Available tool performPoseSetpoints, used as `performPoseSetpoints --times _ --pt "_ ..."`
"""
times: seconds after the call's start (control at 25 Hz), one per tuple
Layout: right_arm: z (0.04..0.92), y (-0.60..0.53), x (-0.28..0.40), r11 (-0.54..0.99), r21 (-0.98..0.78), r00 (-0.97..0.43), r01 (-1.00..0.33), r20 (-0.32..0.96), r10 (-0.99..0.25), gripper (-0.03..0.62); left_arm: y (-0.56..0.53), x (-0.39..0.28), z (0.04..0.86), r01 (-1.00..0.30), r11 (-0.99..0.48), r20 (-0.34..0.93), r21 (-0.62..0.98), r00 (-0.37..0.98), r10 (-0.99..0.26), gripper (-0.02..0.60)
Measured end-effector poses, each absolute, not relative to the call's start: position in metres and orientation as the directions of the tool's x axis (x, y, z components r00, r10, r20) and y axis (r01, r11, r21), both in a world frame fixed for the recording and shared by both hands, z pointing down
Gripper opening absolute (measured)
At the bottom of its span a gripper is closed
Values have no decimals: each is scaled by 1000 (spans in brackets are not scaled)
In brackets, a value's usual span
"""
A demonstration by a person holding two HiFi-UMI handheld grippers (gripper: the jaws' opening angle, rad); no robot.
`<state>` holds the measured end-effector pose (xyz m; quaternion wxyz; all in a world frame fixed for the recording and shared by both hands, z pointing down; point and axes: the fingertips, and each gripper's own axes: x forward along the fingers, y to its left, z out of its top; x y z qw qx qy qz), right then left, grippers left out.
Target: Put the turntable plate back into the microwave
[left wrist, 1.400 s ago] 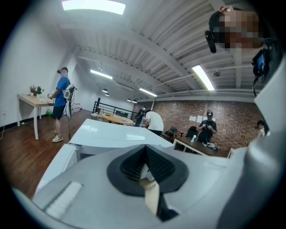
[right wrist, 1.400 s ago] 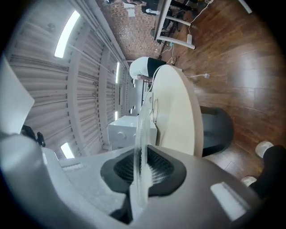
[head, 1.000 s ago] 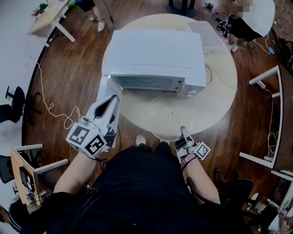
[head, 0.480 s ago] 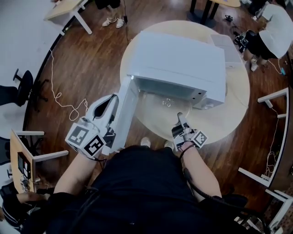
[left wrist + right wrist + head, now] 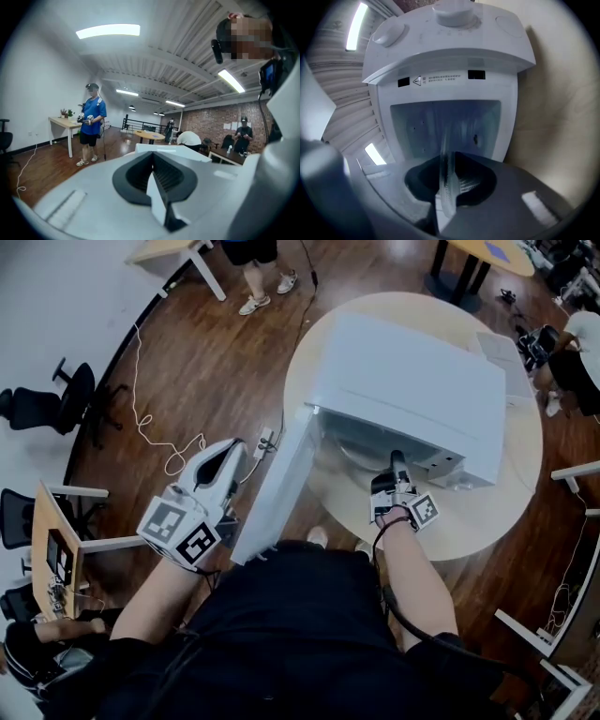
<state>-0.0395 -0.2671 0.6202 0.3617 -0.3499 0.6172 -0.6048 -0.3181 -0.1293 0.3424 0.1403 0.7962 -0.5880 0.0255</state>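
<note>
A white microwave stands on the round table, its door swung open to the left. My right gripper reaches level into the opening, shut on the rim of the clear glass turntable plate, which shows edge-on between the jaws. The jaws have just eased open a little with the rim still between them. Ahead of it the right gripper view shows the cavity. My left gripper hangs off the table, left of the door, shut on nothing.
A white box sits on the table behind the microwave. Office chairs and a cable are on the wooden floor at left. A person in blue stands by a desk; others sit further back.
My right gripper has carried the plate from the table's near edge forward to the microwave's opening. The left gripper has stayed beside the open door while my head view shifted left.
</note>
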Motion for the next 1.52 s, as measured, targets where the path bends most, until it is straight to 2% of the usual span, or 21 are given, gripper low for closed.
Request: performPoseSetpoints --times 0.24,0.84,1.04,1.16,1.32,1.4,1.52 --pt "627 -300 -40 -14 -1000 -401 -4 15 -916 40 -123 -343 339 -959 -232 212 165 264 -941 6" --pt "640 -334 -43 -88 -994 -314 -66 104 -944 45 -111 -372 345 -969 -186 228 163 220 -949 6" --pt "651 -335 -41 -165 -981 -302 -101 188 -935 25 -110 -372 354 -966 -184 235 179 224 -946 7" --pt "664 -332 -44 -257 -960 -305 -113 279 -910 25 -110 -371 358 -964 -190 242 188 232 -942 6" --pt "677 -321 -53 -405 -909 -279 -101 417 -865 58 -117 -380 361 -945 -245 247 215 296 -923 6" --pt "667 -319 -62 -407 -899 -259 -159 436 -862 63 -107 -390 354 -939 -281 259 198 326 -909 6" --pt "680 -305 -101 -401 -860 -317 -316 494 -809 115 -82 -398 347 -949 -278 313 145 311 -898 6"
